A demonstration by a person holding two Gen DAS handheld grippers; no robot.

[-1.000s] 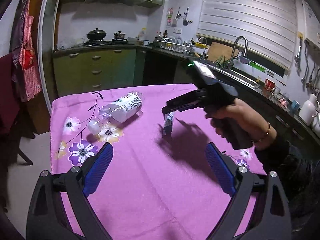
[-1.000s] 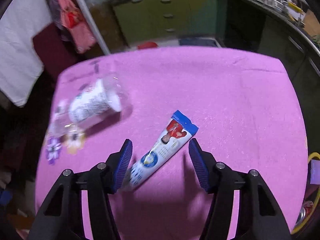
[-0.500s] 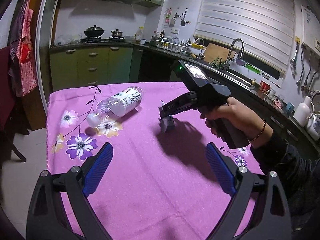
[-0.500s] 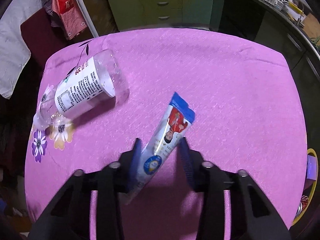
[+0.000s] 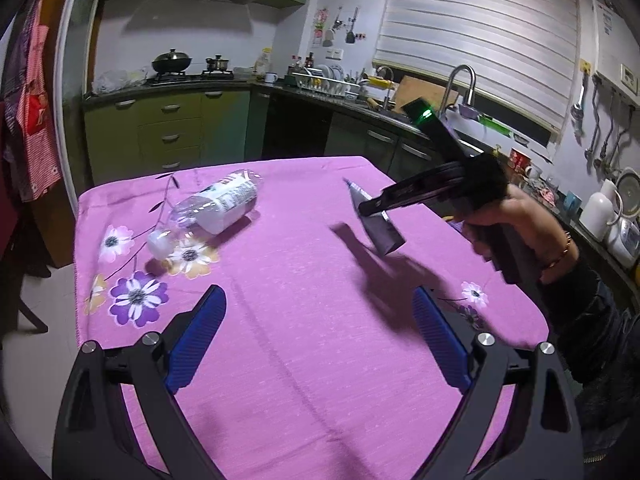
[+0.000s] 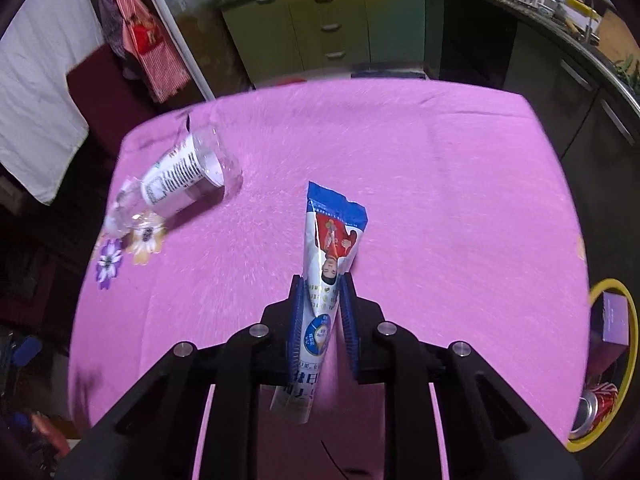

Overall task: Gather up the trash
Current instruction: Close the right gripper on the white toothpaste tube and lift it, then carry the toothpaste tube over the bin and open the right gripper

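The worktop (image 6: 400,152), under its pink flowered cloth, lies well below the right gripper (image 6: 322,292). Off to that gripper's right, past the cloth's edge, sits a yellow-rimmed bin (image 6: 612,364) already holding cans. A clear plastic bottle (image 6: 180,176) lies on its side far left of the fingers (image 6: 296,312), untouched. The left gripper (image 5: 316,312) hangs spread wide with nothing between its fingers. The right fingers are closing on a toothpaste tube (image 6: 328,256), pinching its middle; the soft, slick tube may squirm out or swing loose on the way to the bin.
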